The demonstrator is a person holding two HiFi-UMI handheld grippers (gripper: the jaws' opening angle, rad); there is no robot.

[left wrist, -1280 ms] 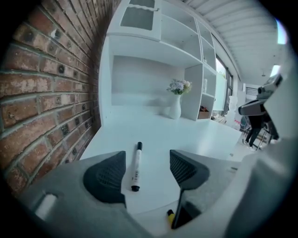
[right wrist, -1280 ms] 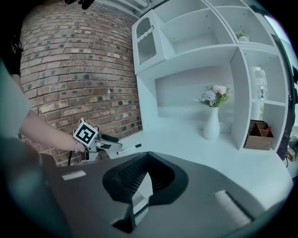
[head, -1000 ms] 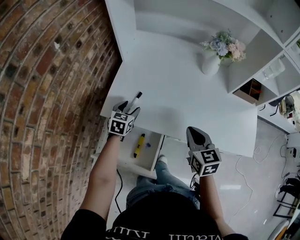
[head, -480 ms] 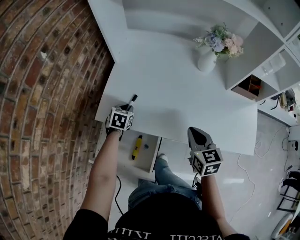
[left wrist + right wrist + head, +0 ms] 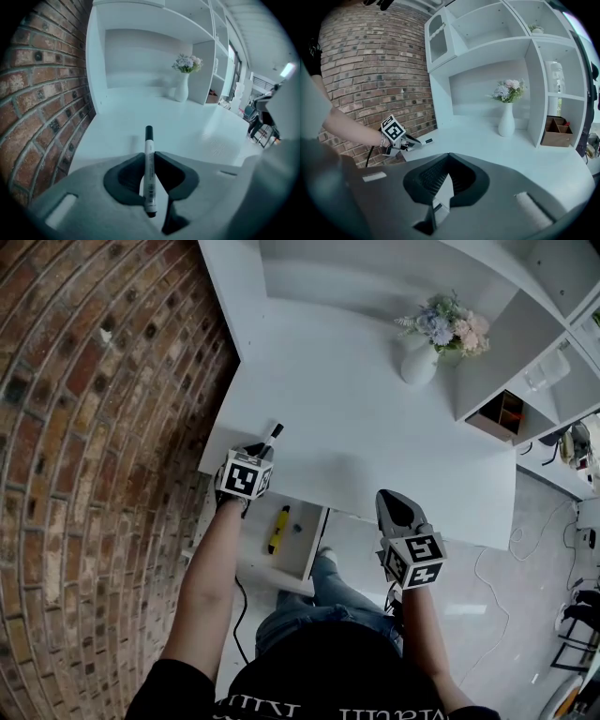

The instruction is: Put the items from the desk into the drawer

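White marker (image 5: 148,138) in left tool's (image 5: 149,158) just-closed jaws

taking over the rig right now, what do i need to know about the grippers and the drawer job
Left gripper: jaws have just been closing and clamp the marker, at the front corner of the desk beside the brick wall. Can't tell if it is lifted yet.
Right gripper: jaws shut, empty, over the desk's front edge.
Drawer: open under the desk, with a yellow item already inside.
Left to do: carry the marker to the drawer and release it. Only the vase of flowers remains at the back of the desk; it probably stays.
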